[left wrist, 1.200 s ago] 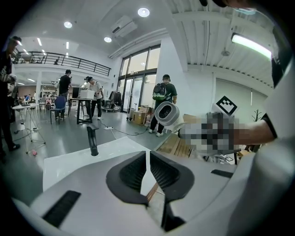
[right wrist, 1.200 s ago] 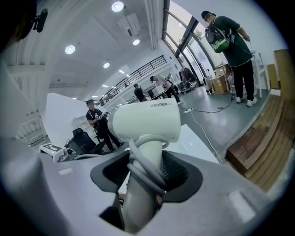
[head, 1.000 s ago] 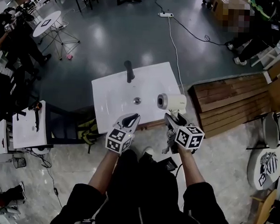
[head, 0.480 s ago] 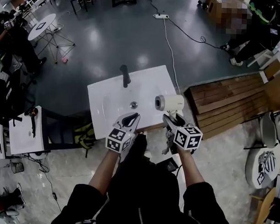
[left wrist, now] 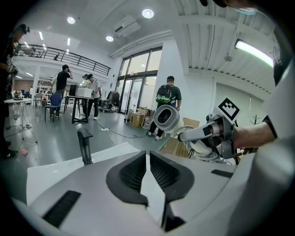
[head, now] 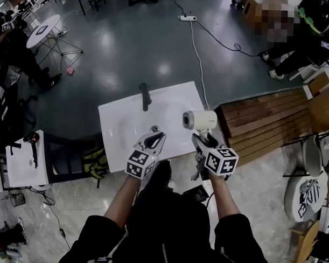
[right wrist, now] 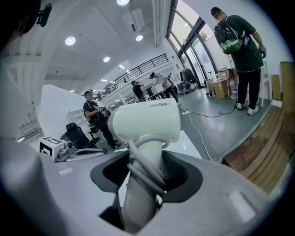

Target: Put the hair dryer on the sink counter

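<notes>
- The right gripper [head: 203, 139] is clamped on the handle of the white hair dryer [head: 201, 120]. In the right gripper view its two jaws press on the handle from both sides [right wrist: 146, 168], and the grey cord is wound round the handle where they grip it.
- The hair dryer [right wrist: 145, 122] is held with its handle running back into the gripper and its barrel lying across. In the head view the barrel's round open end faces left, over the right front part of the white sink surface [head: 122, 113].
- No view shows whether the dryer touches the surface.
- The left gripper [head: 152, 139] holds nothing. In the left gripper view its jaws are drawn together to a thin slit [left wrist: 147, 159], with only the white surface showing past them.
- It hovers over the front edge of the surface, just beside the drain [head: 154, 128].
- A dark faucet [head: 144, 96] stands upright at the far edge.
- A wooden platform [head: 262, 118] lies to the right of the sink.
</notes>
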Tool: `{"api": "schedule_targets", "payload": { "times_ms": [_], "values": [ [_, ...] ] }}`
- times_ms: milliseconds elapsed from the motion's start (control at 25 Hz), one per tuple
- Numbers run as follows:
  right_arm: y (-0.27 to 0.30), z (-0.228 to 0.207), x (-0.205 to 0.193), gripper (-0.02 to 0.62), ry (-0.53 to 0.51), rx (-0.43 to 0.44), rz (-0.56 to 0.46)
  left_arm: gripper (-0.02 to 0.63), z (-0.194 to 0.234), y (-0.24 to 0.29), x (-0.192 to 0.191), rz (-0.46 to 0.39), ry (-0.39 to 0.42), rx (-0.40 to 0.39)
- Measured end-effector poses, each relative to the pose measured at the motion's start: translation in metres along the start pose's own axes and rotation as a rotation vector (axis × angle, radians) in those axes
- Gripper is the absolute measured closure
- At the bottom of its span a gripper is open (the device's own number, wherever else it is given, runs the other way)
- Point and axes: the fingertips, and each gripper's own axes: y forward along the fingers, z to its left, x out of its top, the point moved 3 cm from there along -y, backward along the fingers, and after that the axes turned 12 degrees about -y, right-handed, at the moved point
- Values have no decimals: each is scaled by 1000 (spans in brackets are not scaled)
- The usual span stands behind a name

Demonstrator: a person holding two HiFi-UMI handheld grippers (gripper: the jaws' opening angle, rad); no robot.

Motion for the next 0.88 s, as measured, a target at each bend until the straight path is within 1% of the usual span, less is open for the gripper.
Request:
{"api": "schedule_targets", "payload": {
  "times_ms": [200,440,680,880],
  "values": [
    [16,-10,10,393,-21,-7,18,578,16,17,13,-18,-6,2],
    [34,-24,21,391,-26,-16,33,578,30,37,29,-7,-8,-4],
    [49,-33,32,393,-27,-13,33,580,39,50,35,10,-14,-19],
    [58,-35,37,391,-34,-8,38,583,47,52,37,15,-18,-15]
  ]
}}
